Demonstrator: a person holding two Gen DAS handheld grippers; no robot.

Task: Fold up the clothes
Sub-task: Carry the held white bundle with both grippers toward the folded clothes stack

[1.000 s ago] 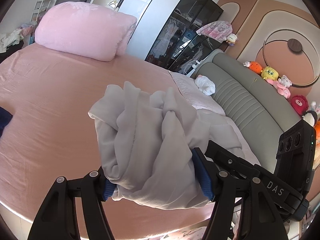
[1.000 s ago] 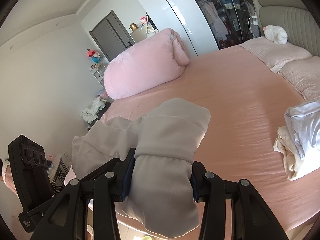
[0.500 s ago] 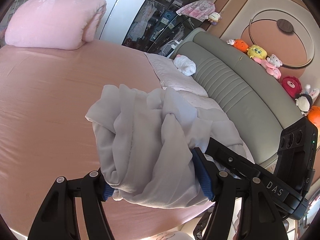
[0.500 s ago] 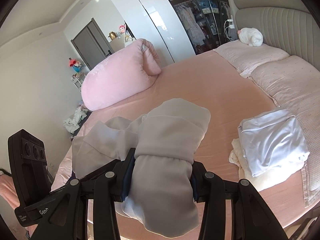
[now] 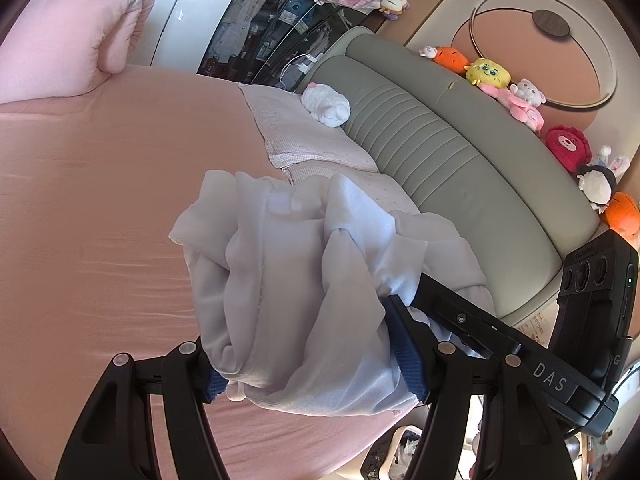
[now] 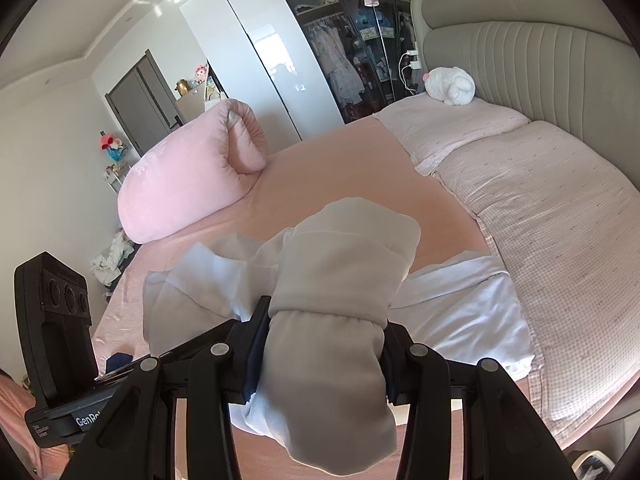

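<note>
Both grippers clamp one bundled pale grey garment [image 5: 304,300] and hold it up above the pink bed [image 5: 100,220], near its front edge. In the left wrist view the left gripper [image 5: 312,372] is clenched on a thick wad of the cloth, its blue finger pads [image 5: 408,364] pressed into the folds on either side; the loose fabric bunches upward and spills to the right over the other tool's black body. In the right wrist view the right gripper [image 6: 320,356] grips a rolled, padded section of the same garment [image 6: 340,300], which bulges above and hangs below the fingers. Just behind and to the right of that bundle lies a folded white garment [image 6: 468,308] on the sheet, close beside the checked pillows [image 6: 540,200] at the grey headboard [image 6: 520,52]. A rolled pink duvet [image 6: 188,184] sits far left on the bed, and a white plush toy [image 6: 450,86] rests on the far pillow
</note>
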